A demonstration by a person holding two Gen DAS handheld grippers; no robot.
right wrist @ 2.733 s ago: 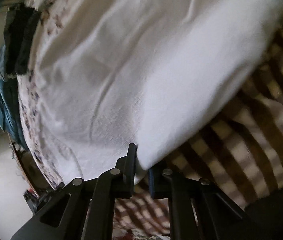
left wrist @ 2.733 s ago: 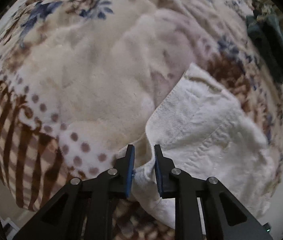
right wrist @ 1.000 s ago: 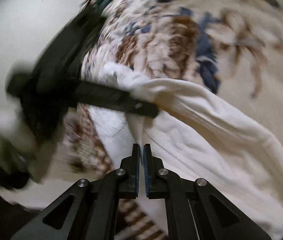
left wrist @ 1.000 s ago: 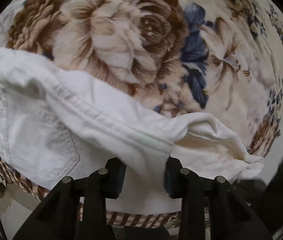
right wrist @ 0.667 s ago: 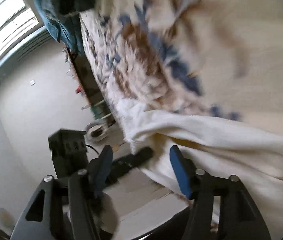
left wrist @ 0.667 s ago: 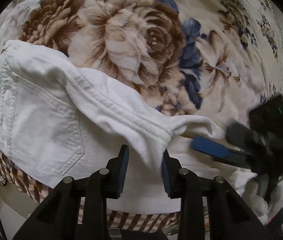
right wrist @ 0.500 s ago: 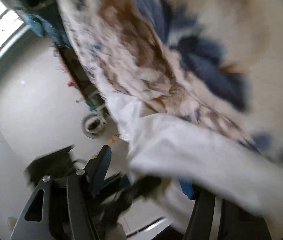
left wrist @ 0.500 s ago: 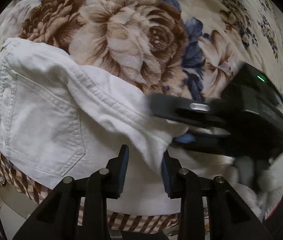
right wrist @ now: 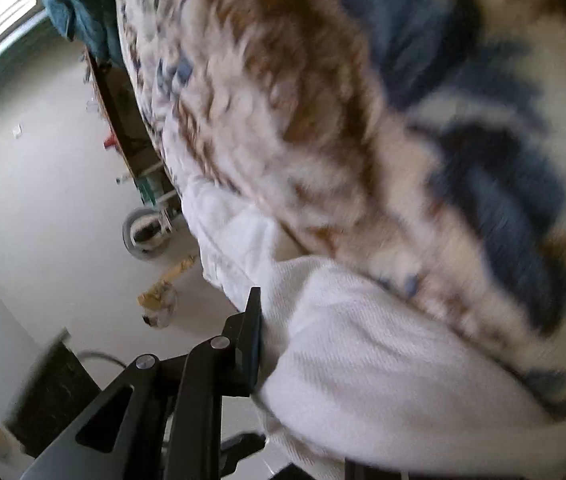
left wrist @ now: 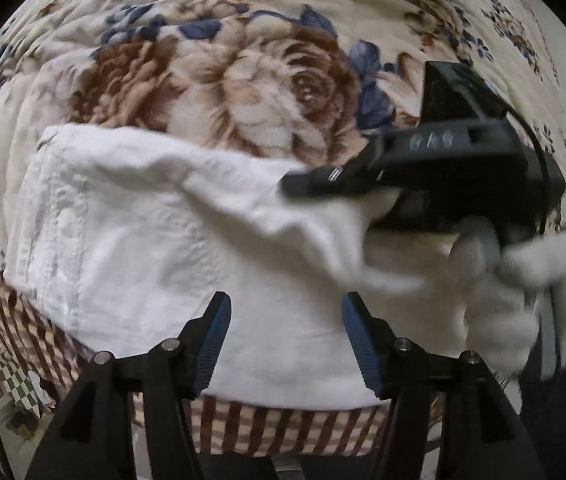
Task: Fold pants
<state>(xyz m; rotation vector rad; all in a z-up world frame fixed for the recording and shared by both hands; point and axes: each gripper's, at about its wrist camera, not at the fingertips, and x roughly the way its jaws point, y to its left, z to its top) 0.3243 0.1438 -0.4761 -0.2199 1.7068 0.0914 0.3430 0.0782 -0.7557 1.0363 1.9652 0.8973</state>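
Handing the fold over from one hand to the other is the step you are in. The white pants [left wrist: 155, 240] lie bunched on the floral blanket [left wrist: 251, 80], filling the middle and lower left of the left wrist view, with the checked cloth [left wrist: 23, 320] showing under them at 7 o'clock.

Your left gripper [left wrist: 285, 344] points down over the pants with its jaws opening; no cloth is between the blue pads, so that side is released. Your right gripper [left wrist: 311, 182] comes in from 3 o'clock, its fingers lying over a raised ridge of the fabric, gloved hand [left wrist: 515, 280] behind it. In its own view its jaws are closing with a thick roll of white cloth between them (only one finger shows, the other is buried behind the fabric, so how firmly it bites is hard to say).

Next, I judge, you need a firm pinch on that ridge with the right, then a fresh hold on the far edge at 9 o'clock with the left, so both ends travel together and the layers stay aligned.
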